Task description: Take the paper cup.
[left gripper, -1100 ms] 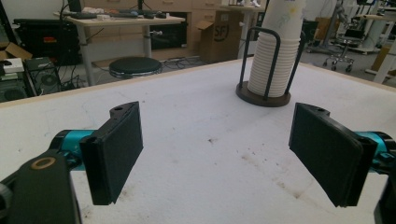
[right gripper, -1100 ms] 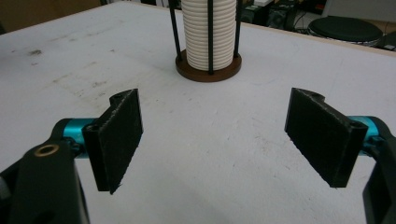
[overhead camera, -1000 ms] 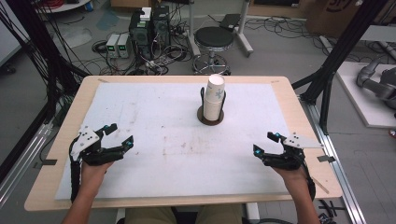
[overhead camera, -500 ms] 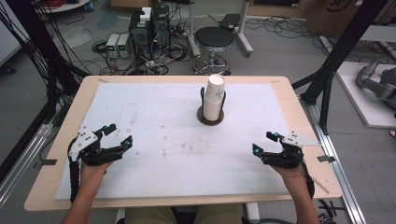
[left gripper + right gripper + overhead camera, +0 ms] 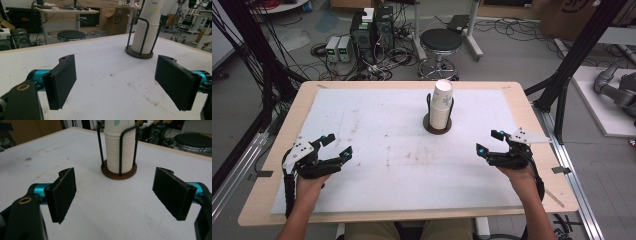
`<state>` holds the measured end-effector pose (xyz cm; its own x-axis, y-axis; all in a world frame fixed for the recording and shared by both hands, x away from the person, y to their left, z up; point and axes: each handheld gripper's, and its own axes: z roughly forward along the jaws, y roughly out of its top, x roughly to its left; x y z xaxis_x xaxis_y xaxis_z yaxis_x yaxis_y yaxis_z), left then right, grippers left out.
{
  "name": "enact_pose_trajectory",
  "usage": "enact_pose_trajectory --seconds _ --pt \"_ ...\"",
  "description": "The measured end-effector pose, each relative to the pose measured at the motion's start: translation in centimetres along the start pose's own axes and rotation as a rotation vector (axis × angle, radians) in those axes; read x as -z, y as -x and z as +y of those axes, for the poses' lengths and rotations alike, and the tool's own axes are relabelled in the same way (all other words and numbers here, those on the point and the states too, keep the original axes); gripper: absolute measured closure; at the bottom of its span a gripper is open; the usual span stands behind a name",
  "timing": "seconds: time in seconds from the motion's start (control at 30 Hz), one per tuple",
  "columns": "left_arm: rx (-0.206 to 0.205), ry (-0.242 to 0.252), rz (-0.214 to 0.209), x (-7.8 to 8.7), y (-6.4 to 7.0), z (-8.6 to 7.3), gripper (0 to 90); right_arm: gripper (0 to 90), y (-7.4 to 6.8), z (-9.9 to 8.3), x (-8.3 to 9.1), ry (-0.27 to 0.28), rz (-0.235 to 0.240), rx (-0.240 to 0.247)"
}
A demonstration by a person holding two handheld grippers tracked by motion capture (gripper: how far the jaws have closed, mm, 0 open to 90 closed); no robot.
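Observation:
A stack of white paper cups (image 5: pixel 441 105) stands upside down in a black wire holder on a round brown base (image 5: pixel 437 129), at the far middle of the table. The stack of cups (image 5: pixel 147 27) rises ahead and right in the left gripper view, and the stack (image 5: pixel 118 150) stands straight ahead in the right gripper view. My left gripper (image 5: pixel 338 145) hovers low at the near left, open and empty. My right gripper (image 5: pixel 488 142) sits at the near right, open with nothing between its jaws. Both point toward the cups from a distance.
A white sheet (image 5: pixel 377 150) covers the wooden table (image 5: pixel 257 210). Behind the table stand a black stool (image 5: pixel 441 42), computer boxes (image 5: pixel 372 27) and floor cables. Black frame posts (image 5: pixel 572 55) rise at the right and left.
My left gripper has moved slightly forward and right over the sheet. The right gripper has edged a little left. The cups have not moved.

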<state>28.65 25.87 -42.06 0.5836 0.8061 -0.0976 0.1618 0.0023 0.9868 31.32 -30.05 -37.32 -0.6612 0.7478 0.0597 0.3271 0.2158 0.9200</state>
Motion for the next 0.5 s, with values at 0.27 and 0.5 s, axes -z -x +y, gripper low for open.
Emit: enact_pose_trajectory --seconds 0.27,0.5 --pt "-0.007 -0.014 -0.019 -0.4 0.4 -0.1 17.4 19.2 0.1 4.2 -1.2 -0.014 0.027 0.024" --pt "-0.008 -0.019 -0.025 -0.5 0.6 -0.1 17.4 19.3 -0.1 7.3 -2.6 -0.028 0.057 0.065"
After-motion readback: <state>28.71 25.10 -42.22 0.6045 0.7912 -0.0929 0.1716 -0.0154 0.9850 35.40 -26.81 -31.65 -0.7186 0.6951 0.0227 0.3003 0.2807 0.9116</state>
